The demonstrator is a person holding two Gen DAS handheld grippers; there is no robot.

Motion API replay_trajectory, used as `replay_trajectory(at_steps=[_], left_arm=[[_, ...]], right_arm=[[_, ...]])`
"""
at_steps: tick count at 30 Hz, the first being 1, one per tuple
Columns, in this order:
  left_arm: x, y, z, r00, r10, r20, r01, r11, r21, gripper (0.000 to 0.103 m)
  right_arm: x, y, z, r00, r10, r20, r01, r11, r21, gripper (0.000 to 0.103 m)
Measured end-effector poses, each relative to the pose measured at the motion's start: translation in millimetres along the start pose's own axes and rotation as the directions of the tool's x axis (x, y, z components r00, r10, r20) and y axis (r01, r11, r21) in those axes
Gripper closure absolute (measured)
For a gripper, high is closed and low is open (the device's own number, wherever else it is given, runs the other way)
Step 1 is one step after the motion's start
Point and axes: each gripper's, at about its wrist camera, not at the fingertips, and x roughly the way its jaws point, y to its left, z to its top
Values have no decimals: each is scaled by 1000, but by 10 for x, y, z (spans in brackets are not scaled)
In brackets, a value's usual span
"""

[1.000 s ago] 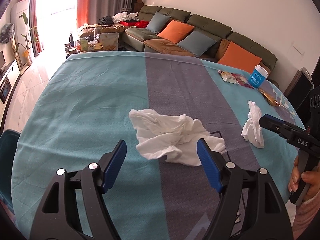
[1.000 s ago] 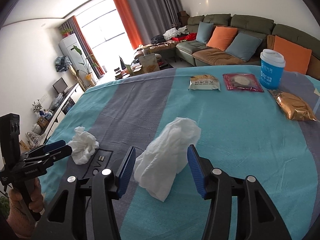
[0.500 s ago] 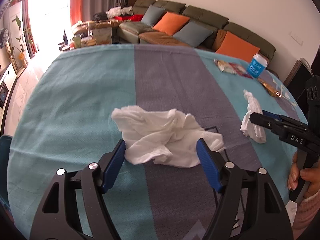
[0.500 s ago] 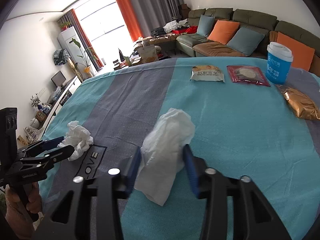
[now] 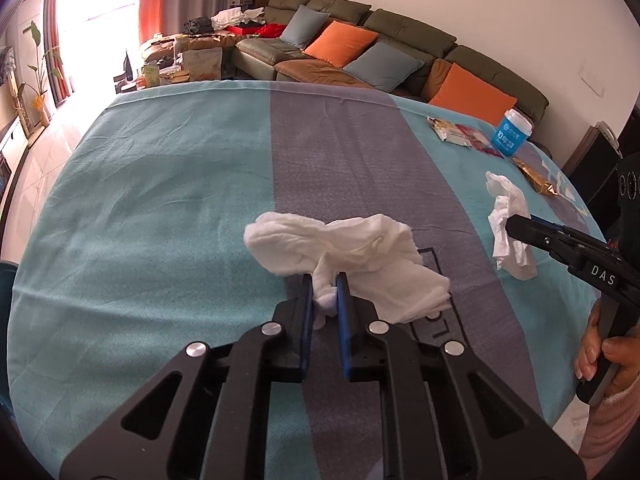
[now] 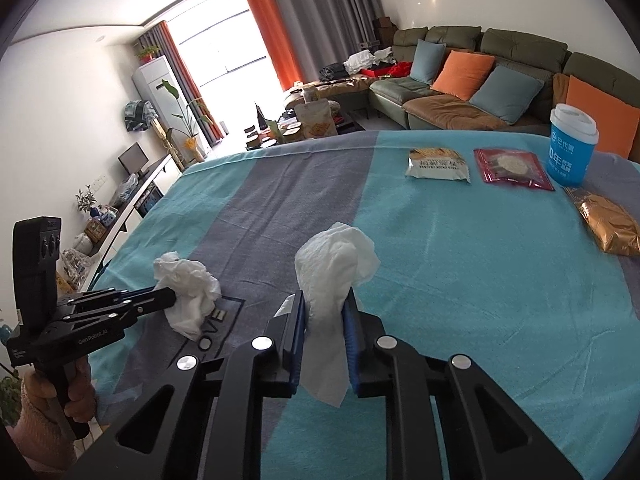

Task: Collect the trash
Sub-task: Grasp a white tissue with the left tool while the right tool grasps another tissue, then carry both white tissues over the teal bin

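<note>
nearby, blue cup (image 6: 571, 145) and snack packets (image 6: 438, 165) lie beyond both clamped tissues (image 6: 332, 280).

1. Left wrist view: close above the table (image 5: 160, 200), looking forward along the left gripper (image 5: 325, 280) toward the sofa (image 5: 400, 40).
2. Right wrist view: equally close, along the right gripper (image 6: 324, 300) toward the window (image 6: 224, 60).
3. Both show the striped tablecloth, sofa, and each other's gripper.
</note>
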Motion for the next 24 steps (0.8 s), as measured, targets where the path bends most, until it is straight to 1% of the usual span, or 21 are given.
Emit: replay_trajectory(at_steps=[9, 24], left_arm=[[-267, 77, -73, 999, -19, 46, 20, 1000, -24, 92], [-737, 341, -276, 993, -15, 118, 28, 994, -108, 92]], right_arm=[[-41, 190, 38, 998, 59, 24, -58, 998, -29, 87], [36, 605, 73, 987, 160, 11, -158, 983, -98, 87]])
